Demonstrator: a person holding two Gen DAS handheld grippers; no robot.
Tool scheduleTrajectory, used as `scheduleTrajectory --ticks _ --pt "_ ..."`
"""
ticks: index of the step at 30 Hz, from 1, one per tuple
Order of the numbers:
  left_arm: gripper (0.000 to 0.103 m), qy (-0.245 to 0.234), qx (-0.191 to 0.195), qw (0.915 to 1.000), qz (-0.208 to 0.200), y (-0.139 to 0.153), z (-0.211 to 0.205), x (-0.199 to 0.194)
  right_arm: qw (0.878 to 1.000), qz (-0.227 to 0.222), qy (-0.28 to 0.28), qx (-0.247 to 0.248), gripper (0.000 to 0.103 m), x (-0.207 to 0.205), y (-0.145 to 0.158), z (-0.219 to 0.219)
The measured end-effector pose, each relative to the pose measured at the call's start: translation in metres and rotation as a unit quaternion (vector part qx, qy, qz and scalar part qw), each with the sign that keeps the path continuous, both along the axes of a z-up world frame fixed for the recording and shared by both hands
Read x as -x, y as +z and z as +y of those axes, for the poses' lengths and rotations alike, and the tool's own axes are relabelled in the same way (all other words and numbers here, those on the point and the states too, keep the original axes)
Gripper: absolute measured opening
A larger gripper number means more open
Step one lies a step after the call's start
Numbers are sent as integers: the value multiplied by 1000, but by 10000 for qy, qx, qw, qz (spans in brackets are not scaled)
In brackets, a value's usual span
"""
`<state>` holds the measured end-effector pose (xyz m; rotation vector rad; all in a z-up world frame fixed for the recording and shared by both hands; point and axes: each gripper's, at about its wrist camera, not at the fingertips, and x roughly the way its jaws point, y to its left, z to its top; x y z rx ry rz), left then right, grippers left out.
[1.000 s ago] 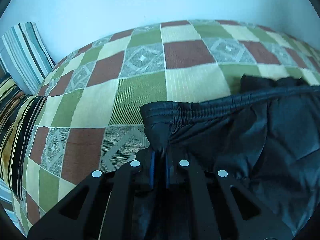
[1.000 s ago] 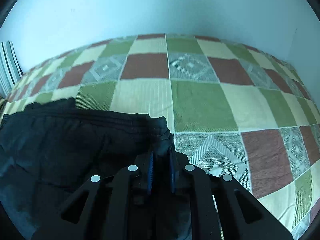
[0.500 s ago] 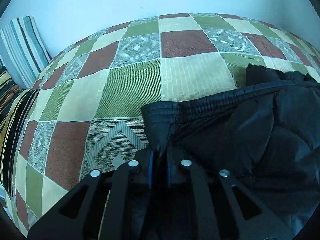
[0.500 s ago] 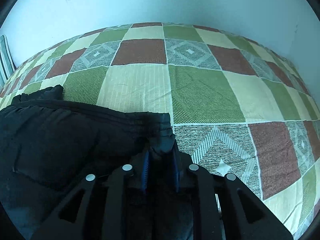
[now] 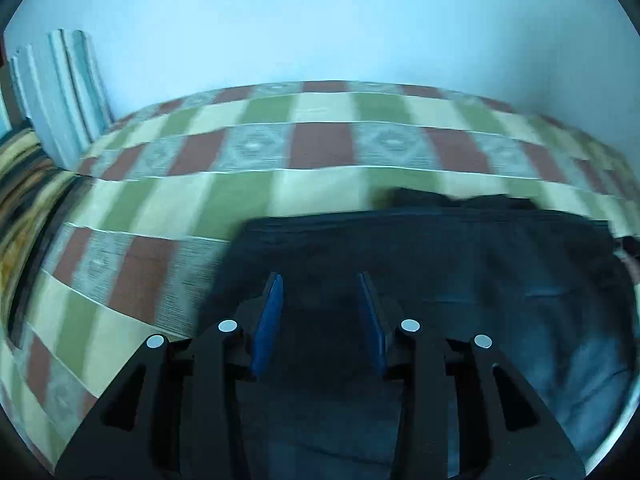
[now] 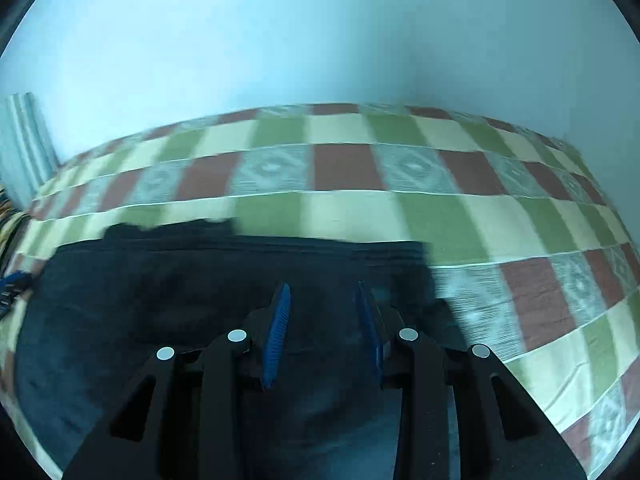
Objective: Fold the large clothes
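A large black quilted garment with an elastic hem (image 5: 460, 280) lies spread on a bed covered by a green, cream and rust-brown chequered bedspread (image 5: 320, 148), a pale blue wall behind. The left gripper (image 5: 320, 280) has just been opening – its blue-padded jaws stand apart over the garment's left end, gripping nothing. The right gripper (image 6: 322, 290) has likewise just been opening – parted above the garment's right end (image 6: 224, 280), pads clear of the cloth.

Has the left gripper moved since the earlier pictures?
Yes. The left gripper pulled back from the black garment edge, its jaws just opening, nothing pinched.
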<state>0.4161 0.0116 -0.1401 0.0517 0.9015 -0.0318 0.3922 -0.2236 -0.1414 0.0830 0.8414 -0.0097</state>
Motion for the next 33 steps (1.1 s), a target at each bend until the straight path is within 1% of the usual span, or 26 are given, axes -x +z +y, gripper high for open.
scheduleTrajectory --ticks 3,5,7,9,13,17,20,26,30,32,33 --pt "38 -141 17 9999 -53 -6 -36 5 9993 43 366 -88 35 -1 -5 44" --pt "38 -149 -22 9999 -9 -15 -53 4 9989 79 455 -84 35 -4 -12 62" --pt "39 -70 -125 9999 59 -28 -62 2 9989 111 450 -4 35 -8 -22 72" --pt "39 34 -196 9997 145 -44 -64 -3 9989 159 418 130 35 -12 -34 78" --pt "40 73 -249 9996 139 -65 -65 -6 9989 339 336 31 39 -16 -61 75" --pt "40 60 -330 9994 73 -75 -67 -5 9988 282 309 234 39 -15 -71 82" --pt "40 43 -323 9995 35 -83 -67 -5 9992 216 259 219 39 -13 -77 82" --pt "40 24 -290 9996 -25 -90 -68 -8 9994 123 216 245 39 -14 -82 82" --pt "40 25 -444 9990 -49 -86 -72 -7 9993 97 204 286 39 -14 -79 83" --pt "42 41 -490 9988 -52 -78 -72 -5 9994 79 211 262 41 -13 -72 82" --pt "48 45 -472 9989 -52 -73 -70 -2 9995 75 228 220 46 -11 -67 81"
